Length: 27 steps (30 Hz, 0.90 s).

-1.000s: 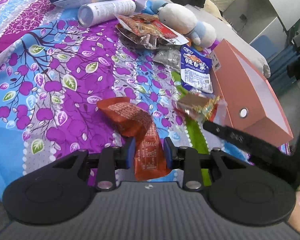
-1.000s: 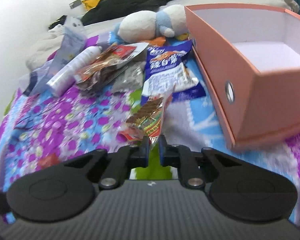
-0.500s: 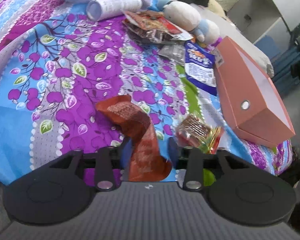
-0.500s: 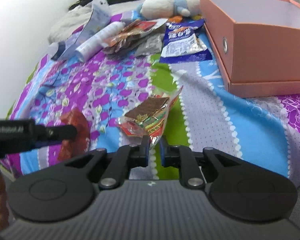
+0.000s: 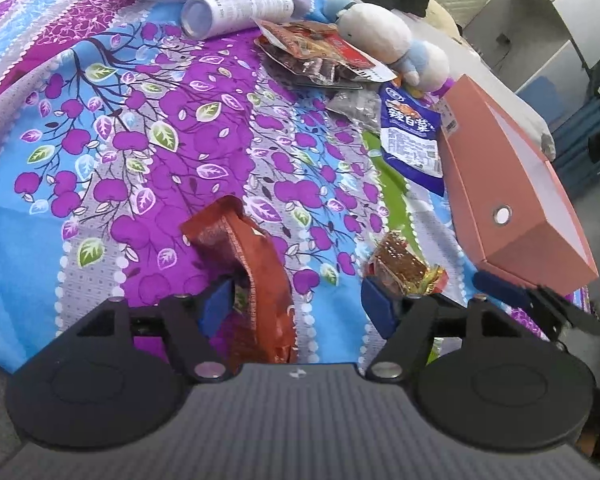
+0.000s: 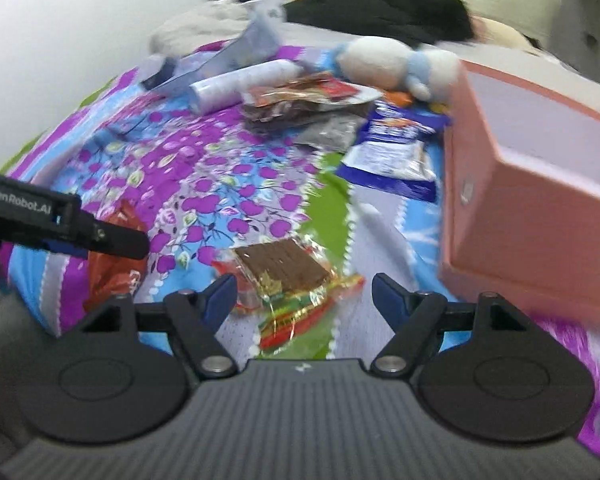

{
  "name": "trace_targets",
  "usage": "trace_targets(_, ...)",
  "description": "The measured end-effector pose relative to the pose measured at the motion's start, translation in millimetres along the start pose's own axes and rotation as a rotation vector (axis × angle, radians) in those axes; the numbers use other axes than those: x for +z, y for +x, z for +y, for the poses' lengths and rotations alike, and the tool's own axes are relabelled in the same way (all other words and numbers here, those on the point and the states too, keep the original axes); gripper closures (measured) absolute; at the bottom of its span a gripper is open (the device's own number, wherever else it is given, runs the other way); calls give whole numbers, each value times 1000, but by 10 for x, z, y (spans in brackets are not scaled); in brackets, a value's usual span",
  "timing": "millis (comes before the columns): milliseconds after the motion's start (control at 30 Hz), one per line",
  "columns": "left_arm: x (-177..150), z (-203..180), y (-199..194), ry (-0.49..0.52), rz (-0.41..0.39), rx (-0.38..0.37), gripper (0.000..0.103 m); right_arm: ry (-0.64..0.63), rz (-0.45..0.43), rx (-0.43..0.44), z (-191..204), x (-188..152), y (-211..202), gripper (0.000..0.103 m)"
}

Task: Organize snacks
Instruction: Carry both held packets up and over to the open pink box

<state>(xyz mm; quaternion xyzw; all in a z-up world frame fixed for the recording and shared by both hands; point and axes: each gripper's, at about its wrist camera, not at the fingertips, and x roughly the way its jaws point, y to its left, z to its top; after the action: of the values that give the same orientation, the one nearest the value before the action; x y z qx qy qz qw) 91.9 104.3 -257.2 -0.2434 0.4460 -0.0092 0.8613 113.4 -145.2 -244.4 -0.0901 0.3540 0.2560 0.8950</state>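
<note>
An orange-red snack packet (image 5: 252,264) lies on the flowered bedspread between the jaws of my left gripper (image 5: 296,306). Those jaws are opening and the blue pads (image 5: 216,308) do not press on it. A brown snack in a gold, red and green wrapper (image 6: 284,268) lies flat between the jaws of my right gripper (image 6: 304,296), which are also opening and stand clear of it. The same snack (image 5: 404,268) shows in the left wrist view, just right of the orange packet. The left gripper's finger (image 6: 100,236) reaches in at the left, above the orange packet (image 6: 116,256).
An open pink box (image 5: 512,200) (image 6: 520,220) stands at the right. Beyond lie a blue packet (image 5: 412,140), red-brown packets (image 5: 316,56), a white can (image 5: 236,12) and a plush toy (image 5: 384,36). The bed's near edge is just below the grippers.
Both grippers have opened and let go of their packets, which now lie on the bedspread. The right gripper drew back from the pink box and rolled.
</note>
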Motion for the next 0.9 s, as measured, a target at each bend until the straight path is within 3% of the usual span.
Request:
trace_targets(133,-9,28,-16,-2,-12,16,36,-92,49,63,9,76,249,26)
trace_targets(233,-17,60,-9,-10,-6,19,41,-121,72,112,-2,114,404,12)
trace_targets(367,-37,86,20,-17,1,28,49,-173,112,129,8,97,576,10)
trace_targets(600,-46,88,146,-14,14,47,58,-86,123,161,-69,58,666,7)
trace_targets(633,-42,81,152,-14,14,48,63,-81,122,158,-58,54,662,7)
trace_targets(700,-25,53,133,-13,7,42,73,-58,123,152,-55,49,641,9)
trace_targets(733,-17,38,128,-10,6,49,78,-54,120,143,-49,49,622,15)
trace_targets(767,-6,23,128,-9,7,57,79,-49,116,137,-40,52,598,25)
trace_targets(900,19,-44,91,8,-3,66,80,-44,113,121,6,70,517,41)
